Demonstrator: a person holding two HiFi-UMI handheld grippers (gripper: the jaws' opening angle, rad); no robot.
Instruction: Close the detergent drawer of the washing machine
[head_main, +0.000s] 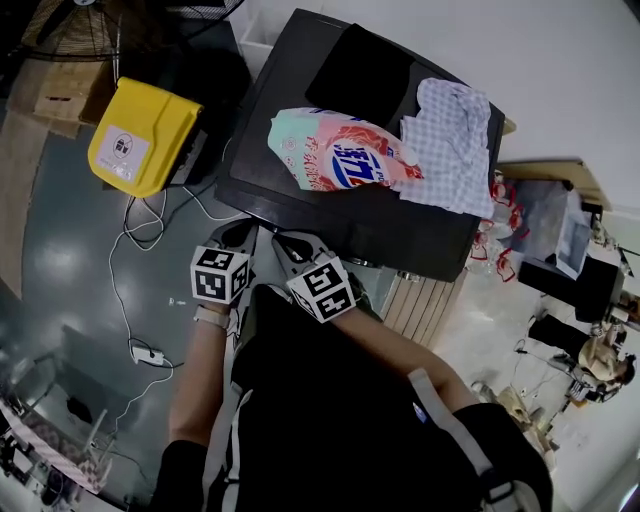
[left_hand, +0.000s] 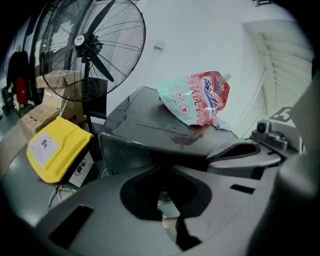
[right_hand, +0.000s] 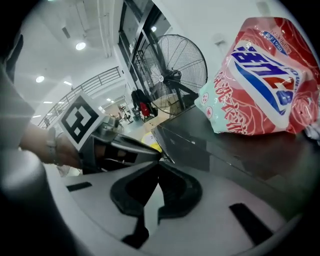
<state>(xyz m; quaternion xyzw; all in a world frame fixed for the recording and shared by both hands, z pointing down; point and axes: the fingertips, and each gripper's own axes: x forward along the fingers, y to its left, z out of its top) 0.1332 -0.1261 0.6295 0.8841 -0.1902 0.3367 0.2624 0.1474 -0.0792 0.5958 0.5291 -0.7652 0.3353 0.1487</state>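
The washing machine (head_main: 290, 120) stands just ahead of the person, and its detergent drawer cannot be picked out in any view. The left gripper (head_main: 236, 236) and right gripper (head_main: 290, 246) sit side by side at its near edge, each with jaws closed together on nothing. A detergent pouch (head_main: 340, 152) and a checked cloth (head_main: 445, 150) lie on top. A yellow case (head_main: 140, 135) stands on the floor to the machine's left.

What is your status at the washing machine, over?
Shut and empty: left tongs, right tongs, both by washing machine front edge. No view of detergent drawer. On top: detergent bag, checked cloth; not in the way.
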